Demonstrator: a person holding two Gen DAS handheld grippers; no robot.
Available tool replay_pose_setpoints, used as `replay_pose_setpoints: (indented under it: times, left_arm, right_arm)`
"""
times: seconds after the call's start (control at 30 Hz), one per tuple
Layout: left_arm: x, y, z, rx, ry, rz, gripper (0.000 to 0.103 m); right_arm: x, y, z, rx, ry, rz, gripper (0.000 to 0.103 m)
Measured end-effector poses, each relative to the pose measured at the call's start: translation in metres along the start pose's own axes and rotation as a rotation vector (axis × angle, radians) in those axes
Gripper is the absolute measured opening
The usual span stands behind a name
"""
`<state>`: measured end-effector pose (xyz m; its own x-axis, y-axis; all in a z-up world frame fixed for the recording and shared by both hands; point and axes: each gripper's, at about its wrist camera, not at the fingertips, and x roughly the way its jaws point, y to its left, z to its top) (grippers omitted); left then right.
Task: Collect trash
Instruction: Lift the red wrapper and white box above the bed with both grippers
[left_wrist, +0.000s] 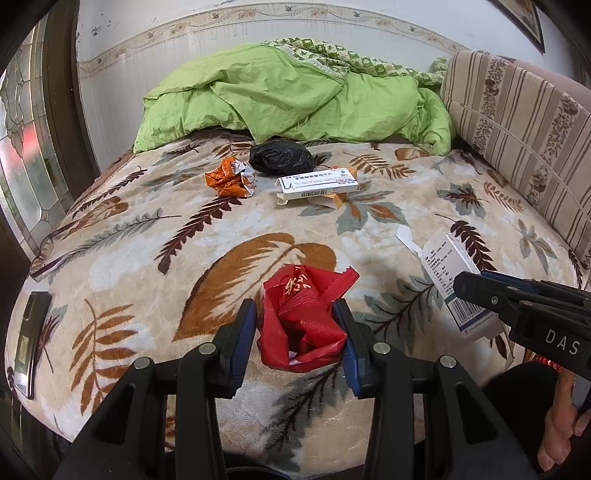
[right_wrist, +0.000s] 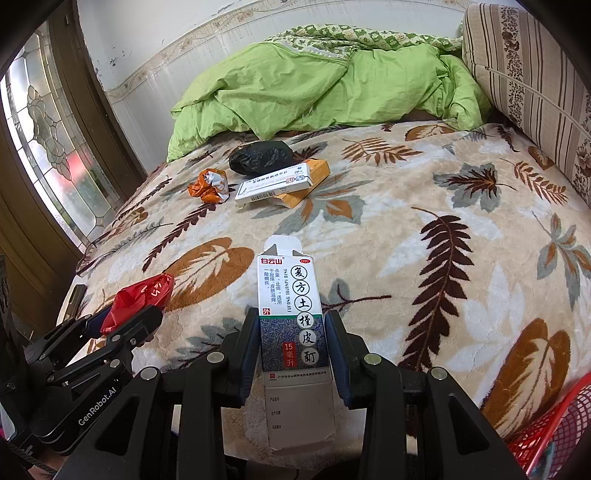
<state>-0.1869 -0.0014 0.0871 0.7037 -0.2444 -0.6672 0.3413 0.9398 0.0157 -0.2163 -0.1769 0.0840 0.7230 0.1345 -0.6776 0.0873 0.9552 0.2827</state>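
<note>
My left gripper (left_wrist: 298, 325) is shut on a crumpled red wrapper (left_wrist: 303, 317), held just above the leaf-patterned blanket (left_wrist: 147, 236). My right gripper (right_wrist: 292, 339) is shut on a white and blue medicine box (right_wrist: 291, 317) with its end flaps open. From the left wrist view that box (left_wrist: 448, 280) and the right gripper (left_wrist: 476, 291) show at the right. The red wrapper (right_wrist: 142, 295) and the left gripper (right_wrist: 122, 321) show at the left of the right wrist view. Farther up the bed lie an orange crumpled wrapper (left_wrist: 231, 177), a black bag (left_wrist: 280, 157) and a white box (left_wrist: 317, 184) on an orange box (right_wrist: 308, 181).
A green duvet (left_wrist: 295, 96) is bunched at the head of the bed. A striped cushion (left_wrist: 517, 122) lines the right side. A phone (left_wrist: 31, 339) lies at the blanket's left edge. A red mesh basket (right_wrist: 557, 435) sits at the lower right. A glass door (right_wrist: 48, 140) stands on the left.
</note>
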Motion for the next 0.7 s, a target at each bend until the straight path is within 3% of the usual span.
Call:
replay_pose_setpoints:
  times: [0.7]
  left_arm:
    - [-0.010, -0.004, 0.003, 0.016, -0.017, -0.004, 0.041]
  right_arm:
    - [-0.014, -0.003, -0.006, 0.054, 0.021, 0.030, 0.037]
